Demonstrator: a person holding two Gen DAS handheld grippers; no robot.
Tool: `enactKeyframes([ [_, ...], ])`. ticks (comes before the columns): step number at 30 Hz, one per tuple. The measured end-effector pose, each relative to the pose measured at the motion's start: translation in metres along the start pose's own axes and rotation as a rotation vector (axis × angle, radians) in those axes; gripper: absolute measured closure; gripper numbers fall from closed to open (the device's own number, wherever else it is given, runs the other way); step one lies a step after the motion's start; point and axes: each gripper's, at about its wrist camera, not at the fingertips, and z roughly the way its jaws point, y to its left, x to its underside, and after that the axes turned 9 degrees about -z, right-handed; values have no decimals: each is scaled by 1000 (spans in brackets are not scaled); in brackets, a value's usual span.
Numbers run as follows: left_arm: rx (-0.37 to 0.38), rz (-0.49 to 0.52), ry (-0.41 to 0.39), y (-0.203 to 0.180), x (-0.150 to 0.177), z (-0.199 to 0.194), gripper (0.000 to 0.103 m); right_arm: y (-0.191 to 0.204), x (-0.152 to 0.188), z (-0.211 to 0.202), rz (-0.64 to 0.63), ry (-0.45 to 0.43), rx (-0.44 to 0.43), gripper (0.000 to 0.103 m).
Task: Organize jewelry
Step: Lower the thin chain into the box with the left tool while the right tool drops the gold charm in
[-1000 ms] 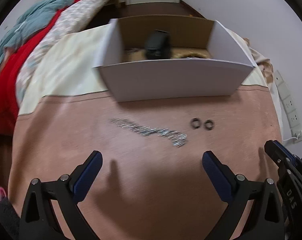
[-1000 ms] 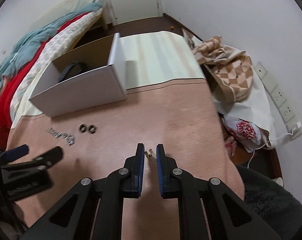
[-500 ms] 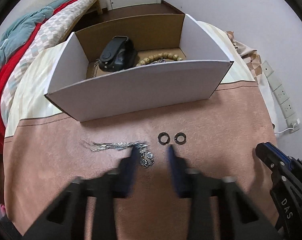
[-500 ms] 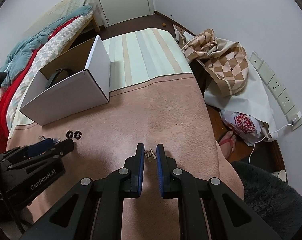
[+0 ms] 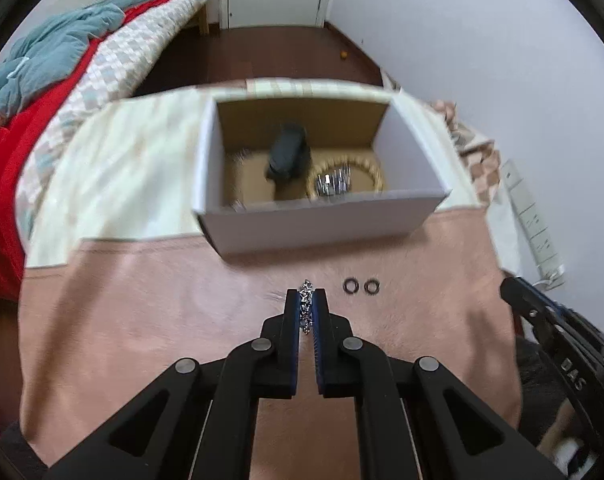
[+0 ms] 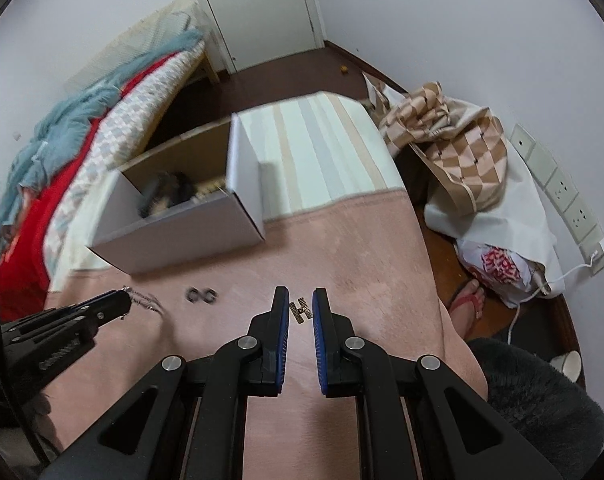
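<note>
My left gripper (image 5: pixel 306 300) is shut on a silver chain bracelet (image 5: pixel 305 304), held above the pink cloth in front of the white cardboard box (image 5: pixel 322 220). The box holds a black case (image 5: pixel 287 152), a beaded bracelet (image 5: pixel 376 172) and silver pieces. Two small black rings (image 5: pixel 361 286) lie on the cloth to the right of the gripper. My right gripper (image 6: pixel 300 306) is shut on a small gold H-shaped piece (image 6: pixel 300 309). In the right wrist view the left gripper (image 6: pixel 113 302) is at the left with the chain (image 6: pixel 143 300) trailing from it.
The pink cloth (image 6: pixel 342 248) covers the near table; a striped cloth lies beyond. A bed with red and teal bedding (image 5: pixel 53 80) is at the left. Bags (image 6: pixel 462 160) and a wall socket strip (image 6: pixel 562 192) are at the right.
My left gripper closed on the silver chain and lifted it off the cloth toward the box. The right gripper stays shut on the gold piece and has risen slightly.
</note>
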Motion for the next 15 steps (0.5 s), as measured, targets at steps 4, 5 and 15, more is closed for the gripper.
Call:
enactKeyframes([
  [4,62,-16,-33,4,-17,-36,100,7,-15,-17,0,-32,-46,91],
  [5,83,-19,-44,4,-23,-46,100,9,-22,-22,-3,-43,-61,91],
  [15,198,-2,-134,-8,-91,-99,100,35,-100,-47,-63,-112,-181,91],
])
